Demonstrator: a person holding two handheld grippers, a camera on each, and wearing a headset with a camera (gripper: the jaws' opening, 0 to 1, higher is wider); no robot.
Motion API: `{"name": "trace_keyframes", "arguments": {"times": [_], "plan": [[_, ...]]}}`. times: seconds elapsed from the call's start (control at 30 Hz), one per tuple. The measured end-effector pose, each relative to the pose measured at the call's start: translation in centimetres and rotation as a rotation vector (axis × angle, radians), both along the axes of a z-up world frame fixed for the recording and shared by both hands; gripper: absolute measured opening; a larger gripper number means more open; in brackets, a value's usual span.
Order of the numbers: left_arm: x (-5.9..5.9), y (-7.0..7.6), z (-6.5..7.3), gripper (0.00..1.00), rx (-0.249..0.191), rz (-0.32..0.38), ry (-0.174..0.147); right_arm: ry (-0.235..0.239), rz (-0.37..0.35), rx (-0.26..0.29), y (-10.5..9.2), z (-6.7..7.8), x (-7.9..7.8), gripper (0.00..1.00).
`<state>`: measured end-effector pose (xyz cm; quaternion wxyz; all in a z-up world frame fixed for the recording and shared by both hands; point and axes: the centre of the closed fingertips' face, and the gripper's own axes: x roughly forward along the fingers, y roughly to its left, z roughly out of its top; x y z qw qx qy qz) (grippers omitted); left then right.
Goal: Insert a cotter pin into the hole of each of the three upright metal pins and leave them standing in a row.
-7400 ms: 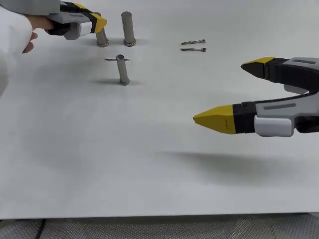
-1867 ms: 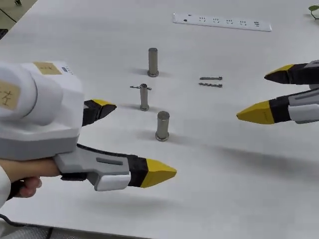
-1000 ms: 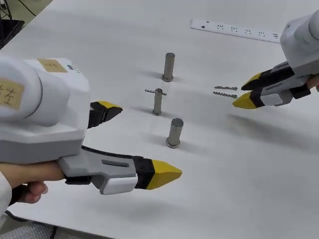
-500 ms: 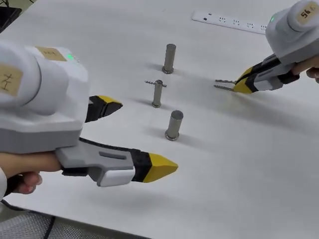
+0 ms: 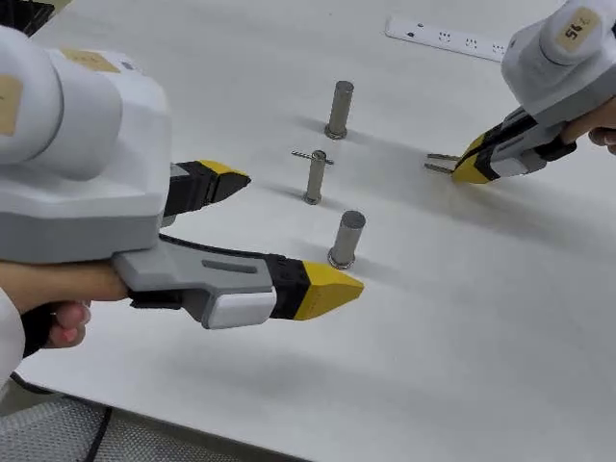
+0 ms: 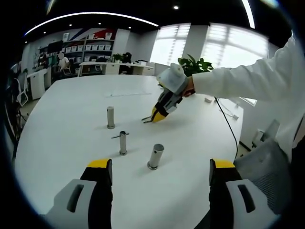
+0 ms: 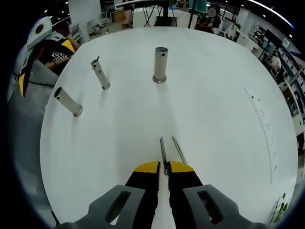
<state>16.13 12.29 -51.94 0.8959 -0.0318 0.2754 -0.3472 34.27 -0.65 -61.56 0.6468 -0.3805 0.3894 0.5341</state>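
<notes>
**Tabletop** point(image 5: 500, 318): white, carries every item below.

**Metal pins, three, all upright.**
- Far pin point(image 5: 340, 109): bare.
- Middle pin point(image 5: 315, 178): inserted cotter pin point(image 5: 313, 156) crosses it near the top and sticks out on both sides.
- Near pin point(image 5: 346, 239): bare. In the right gripper view its open top end faces the camera point(image 7: 66, 101).
- Arrangement: a slightly bent line running away from the person, each pin well apart from the next.

**Cotter pins off the metal pins, two.**
- They lie side by side on the tabletop, to the right of the far and middle pins.
- The head view gives only their protruding ends at the right jaw tips.
- The right gripper view separates them. The gripped cotter pin point(image 7: 163, 150) runs back between the jaws. The free cotter pin point(image 7: 178, 149) lies just beside it, outside the right-hand jaw.

**Left hand-held gripper** point(image 5: 294, 231): released, jaws spread wide, grasping nothing, hovering near the near pin. Its own view frames all three pins between the jaws.

**Right hand-held gripper** point(image 7: 165, 168): clenched, jaws drawn almost together on the gripped cotter pin, tips low at the tabletop. The left gripper view adds the white sleeve point(image 6: 238, 81) behind it.

**Power strip** point(image 5: 448, 38): white, at the far edge, well apart from the pins.
</notes>
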Motion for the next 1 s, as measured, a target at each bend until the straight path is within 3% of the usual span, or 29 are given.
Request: {"name": "trace_keyframes", "arguments": {"times": [0.17,0.23,0.37,0.57,0.8,1.0], "plan": [[0.0,0.0,0.2,0.82,-0.015,0.003,0.001,0.009,-0.007,-0.018,0.3,0.3,-0.5,0.0],[0.1,0.0,0.4,0.81,-0.03,0.005,0.004,-0.013,0.099,-0.068,0.3,0.3,-0.7,0.0],[0.2,-0.2,0.6,0.8,-0.044,0.013,0.003,0.014,0.116,-0.14,0.4,0.1,-0.4,0.0],[0.2,-0.2,0.6,0.8,-0.05,0.024,0.009,0.015,0.253,-0.287,0.3,0.1,-0.6,0.0],[0.6,0.0,0.9,0.79,-0.065,0.041,0.004,0.068,0.27,-0.396,0.4,0.0,-0.9,0.0],[0.9,0.1,1.0,0.79,-0.063,0.056,-0.006,0.082,0.28,-0.468,0.3,-0.2,-1.0,0.0]]}}
